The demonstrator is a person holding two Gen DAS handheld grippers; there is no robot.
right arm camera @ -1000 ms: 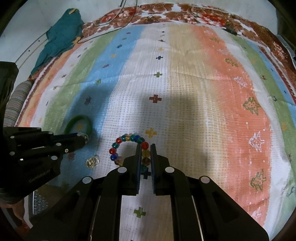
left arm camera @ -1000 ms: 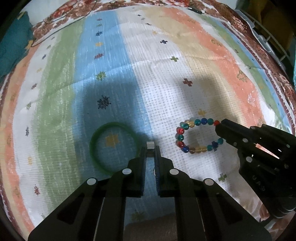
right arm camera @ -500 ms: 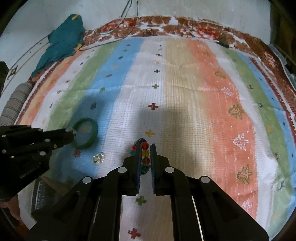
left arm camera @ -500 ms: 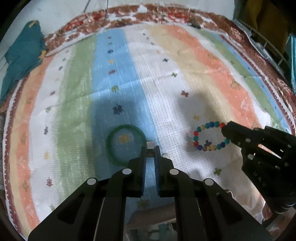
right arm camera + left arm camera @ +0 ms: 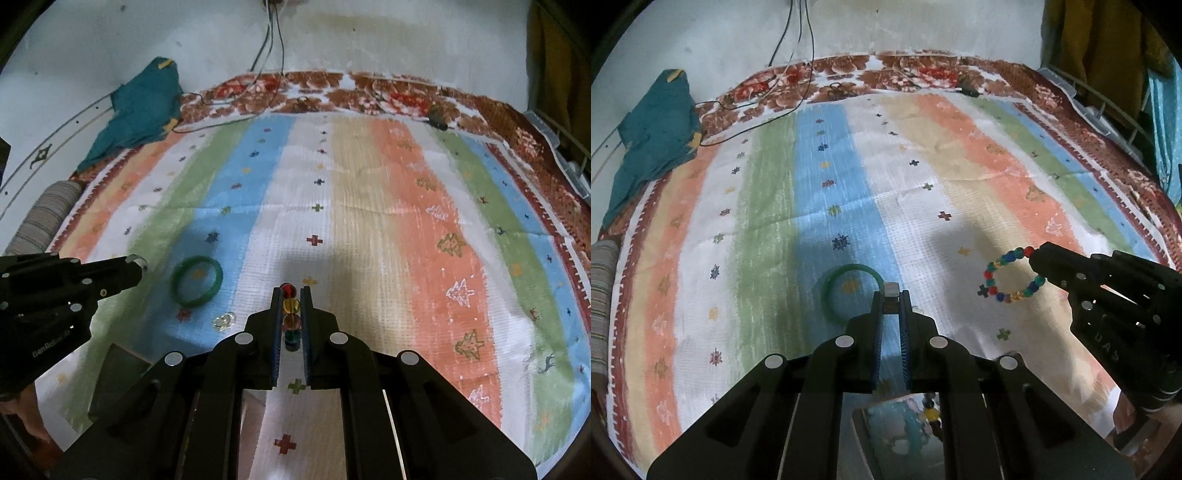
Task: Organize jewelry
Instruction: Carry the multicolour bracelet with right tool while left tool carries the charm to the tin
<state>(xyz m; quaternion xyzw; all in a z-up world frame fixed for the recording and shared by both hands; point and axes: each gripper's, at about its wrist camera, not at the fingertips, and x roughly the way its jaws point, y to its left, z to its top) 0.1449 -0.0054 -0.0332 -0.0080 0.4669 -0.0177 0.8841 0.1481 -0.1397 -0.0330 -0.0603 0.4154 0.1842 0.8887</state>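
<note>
We are observing the left hand-held gripper (image 5: 891, 295) with its jaws pressed together on a small silvery ring (image 5: 891, 288), which is sitting at the very tips. Just beyond and to the left of those tips, a green bangle (image 5: 827, 291) is lying flat on the striped bedspread (image 5: 775, 206). A small clear trinket (image 5: 224, 320) is lying on the cloth just this side of the bangle, between the two grippers as the right wrist view shows it.

We are noting the right hand-held gripper (image 5: 290, 295) pinching a multicoloured bead bracelet (image 5: 1010, 275). From the left wrist view the loop is hanging from its tips, clear of the cloth as far as we can judge. From the right wrist view, red, yellow, amber and green beads are sitting in a line between the pads.

Well beyond both grippers, a teal cloth (image 5: 653, 144) is lying at the far left edge of the bedspread, and dark cables (image 5: 798, 48) are running down the wall onto it.
</note>
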